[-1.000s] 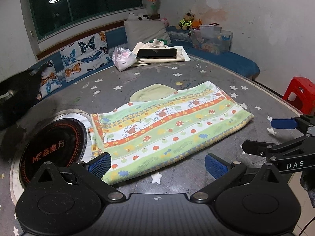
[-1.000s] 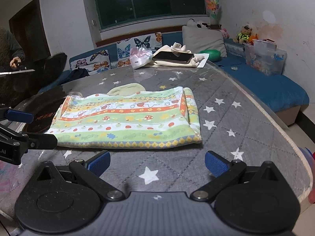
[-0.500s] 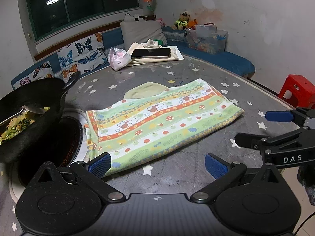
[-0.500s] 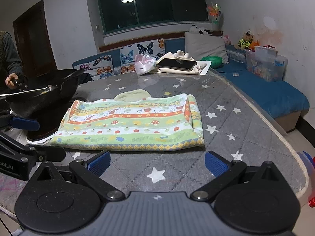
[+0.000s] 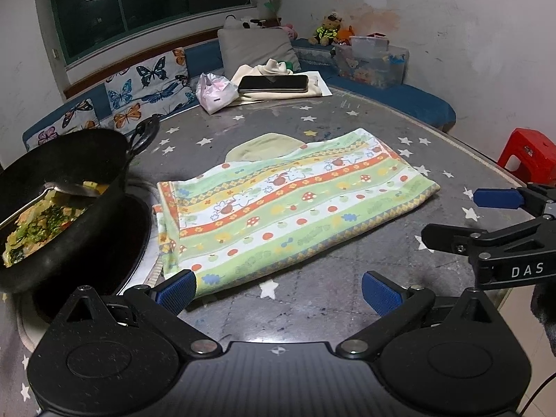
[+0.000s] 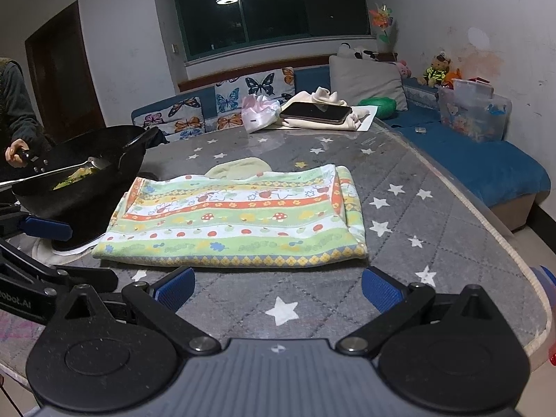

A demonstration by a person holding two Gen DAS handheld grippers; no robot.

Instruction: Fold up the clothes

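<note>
On the star-patterned grey bench (image 6: 399, 173) lies a folded cloth (image 6: 236, 219) with green, orange and white stripes, mushrooms and apples, flat near the front edge, its doubled layers showing at the right end. A pale yellow-green piece (image 6: 239, 168) peeks out from behind its far edge. Both claws hover just in front of it, neither touching it. The left claw (image 5: 278, 290) has its blue fingertips (image 5: 175, 290) spread wide, empty, with one pad just over the cloth's near left corner. The right claw (image 6: 276, 288) is likewise spread wide and holds nothing, in front of the cloth's long near edge.

To the left, a black wok (image 5: 62, 201) full of cooked greens is tilted over a dark round burner (image 5: 135, 239), with a metal spatula (image 6: 62, 170) in it; a person's hand (image 6: 15, 153) grips its handle. At the far side of the bench a dark phone (image 5: 274, 83) rests on cream fabric (image 5: 278, 93), beside a pink-and-white plastic bag (image 5: 215, 92). A red stool (image 5: 528, 156) stands off the bench's right side.
</note>
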